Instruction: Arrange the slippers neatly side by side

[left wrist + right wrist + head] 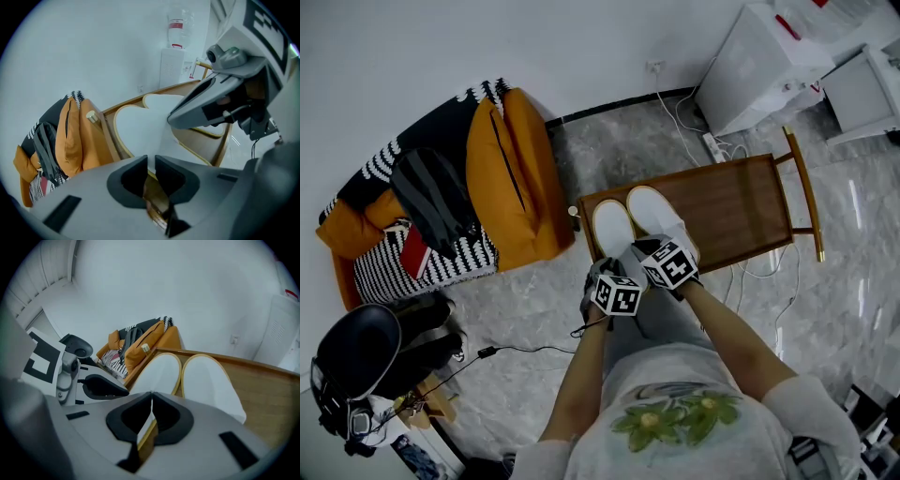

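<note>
Your two slippers (614, 225), plain white with tan-trimmed soles, lie side by side at the left end of the one wooden counter (741, 211). Your left gripper (150, 166) and right gripper (151, 401) each pinch narrowly on a near rim.

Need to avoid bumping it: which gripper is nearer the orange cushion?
Left. The left gripper holds a slipper by its heel on the side of the wooden table toward the orange cushion; the right gripper sits just beyond it, farther away.
</note>
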A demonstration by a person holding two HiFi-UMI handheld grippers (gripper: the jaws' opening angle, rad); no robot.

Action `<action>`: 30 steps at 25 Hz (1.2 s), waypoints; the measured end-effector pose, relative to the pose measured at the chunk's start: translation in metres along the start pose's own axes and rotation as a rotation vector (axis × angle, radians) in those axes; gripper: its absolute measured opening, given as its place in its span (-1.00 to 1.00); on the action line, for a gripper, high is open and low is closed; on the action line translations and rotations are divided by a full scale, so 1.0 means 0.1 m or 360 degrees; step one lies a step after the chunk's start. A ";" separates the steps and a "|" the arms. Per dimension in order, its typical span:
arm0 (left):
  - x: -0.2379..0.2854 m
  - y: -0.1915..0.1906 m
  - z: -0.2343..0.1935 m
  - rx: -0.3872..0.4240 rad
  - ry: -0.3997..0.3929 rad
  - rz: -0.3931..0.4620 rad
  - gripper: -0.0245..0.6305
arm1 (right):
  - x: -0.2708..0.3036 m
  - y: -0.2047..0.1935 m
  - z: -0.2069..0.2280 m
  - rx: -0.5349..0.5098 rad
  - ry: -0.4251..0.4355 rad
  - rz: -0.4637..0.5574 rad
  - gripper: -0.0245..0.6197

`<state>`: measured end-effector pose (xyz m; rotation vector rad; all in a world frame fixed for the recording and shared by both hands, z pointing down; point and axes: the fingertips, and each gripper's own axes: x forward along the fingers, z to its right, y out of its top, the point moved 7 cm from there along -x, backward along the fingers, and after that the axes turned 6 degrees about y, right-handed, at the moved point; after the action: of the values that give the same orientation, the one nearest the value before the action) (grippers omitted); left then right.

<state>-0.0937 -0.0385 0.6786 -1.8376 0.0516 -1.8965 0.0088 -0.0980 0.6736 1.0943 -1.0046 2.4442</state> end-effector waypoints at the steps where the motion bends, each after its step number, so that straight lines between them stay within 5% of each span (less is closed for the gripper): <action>1: 0.01 0.01 -0.03 -0.0008 0.0012 0.0003 -0.74 | 0.00 0.00 0.01 0.0021 0.0004 0.0013 -0.87; 18: 0.06 0.01 -0.17 -0.0031 0.0051 -0.0031 -0.76 | 0.11 0.12 0.02 0.0042 0.0012 0.0037 -0.87; 23: 0.06 0.03 -0.18 -0.0087 -0.0028 -0.0024 -0.33 | 0.05 0.16 0.03 0.0121 0.0042 0.0100 -0.65; 30: -0.27 0.37 -0.31 -0.0131 -0.0071 0.0196 -0.22 | -0.41 0.19 0.11 0.0141 -0.0021 0.0262 -0.60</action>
<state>-0.1122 -0.0703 0.6375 -1.8847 0.2258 -1.7927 0.0325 -0.1184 0.6394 1.0964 -1.0372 2.6385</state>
